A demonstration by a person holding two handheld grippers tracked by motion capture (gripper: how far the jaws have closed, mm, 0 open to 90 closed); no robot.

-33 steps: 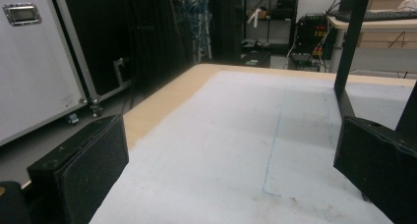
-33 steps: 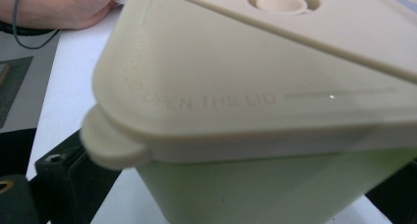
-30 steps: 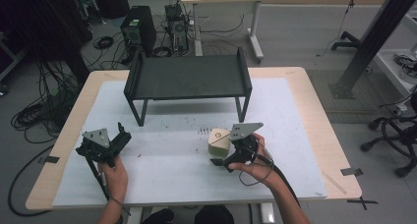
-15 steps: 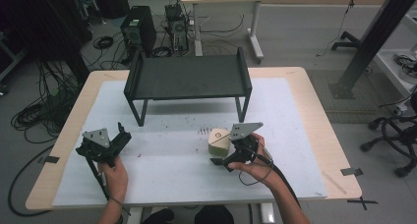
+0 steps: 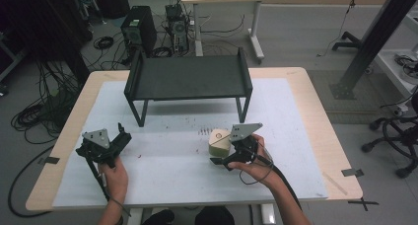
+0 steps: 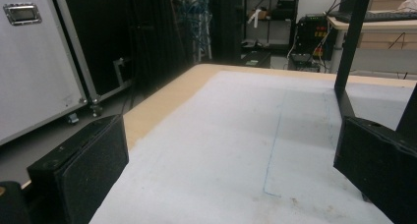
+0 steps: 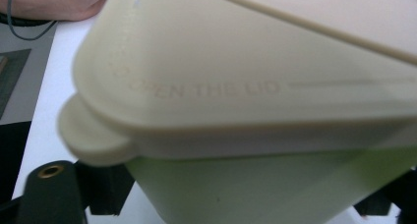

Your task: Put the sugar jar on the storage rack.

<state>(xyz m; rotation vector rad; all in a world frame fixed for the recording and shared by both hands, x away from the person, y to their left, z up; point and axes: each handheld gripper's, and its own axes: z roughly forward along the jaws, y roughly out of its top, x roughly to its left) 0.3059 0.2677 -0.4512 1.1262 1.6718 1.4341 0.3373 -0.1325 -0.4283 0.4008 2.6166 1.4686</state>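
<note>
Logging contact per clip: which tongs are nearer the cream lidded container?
Right. The right tongs have just been closing around the cream lidded container, jaws either side. The left tongs hover open, far across the mat.

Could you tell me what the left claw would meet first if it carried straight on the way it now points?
Probably the black stand's leg: the left claw, open, points over the bare mat toward it, though it might pass just beside.

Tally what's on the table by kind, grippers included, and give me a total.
Black metal shelf rack with raised ends: 1
Cream lidded plastic container with a pale green base: 1
Black two-jaw handheld grippers: 2, the left gripper with nothing between its jaws, the right gripper with jaws just closing around the container
White mat covering the tabletop: 1
Total: 5
</note>
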